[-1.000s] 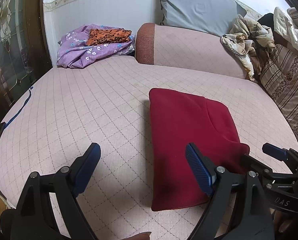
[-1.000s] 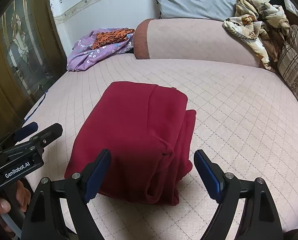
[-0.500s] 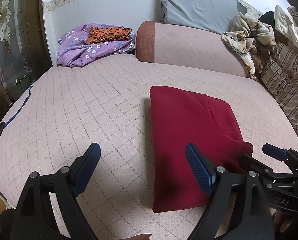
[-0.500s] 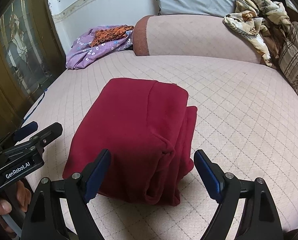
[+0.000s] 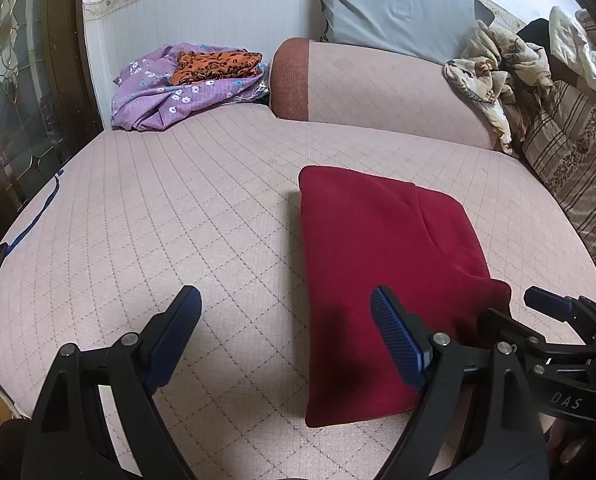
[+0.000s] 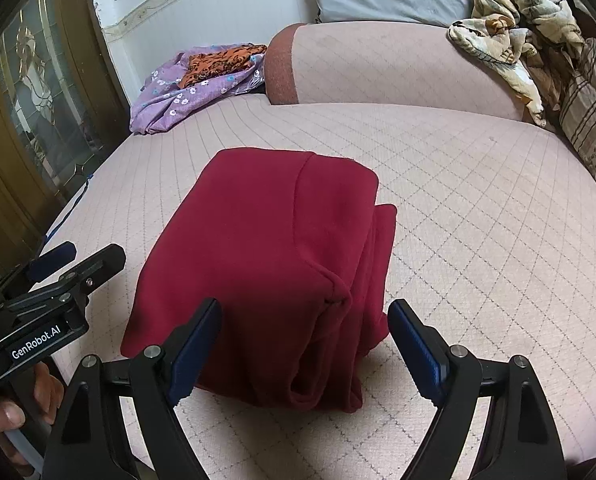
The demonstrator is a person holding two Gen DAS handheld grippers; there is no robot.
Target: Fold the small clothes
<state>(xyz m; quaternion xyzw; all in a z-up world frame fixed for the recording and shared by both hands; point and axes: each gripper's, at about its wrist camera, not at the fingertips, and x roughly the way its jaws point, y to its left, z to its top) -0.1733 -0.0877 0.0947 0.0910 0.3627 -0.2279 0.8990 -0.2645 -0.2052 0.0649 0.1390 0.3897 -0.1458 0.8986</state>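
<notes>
I see the folded dark red fleece garment (image 6: 266, 264) lying flat on the pink quilted sofa seat (image 5: 178, 216). My left gripper (image 5: 286, 332) and right gripper (image 6: 303, 344) both stand wide open, holding nothing, just before its near edge.

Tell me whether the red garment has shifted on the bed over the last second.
No. The red garment keeps its place relative to the bolster; only the cameras drifted slightly.
</notes>
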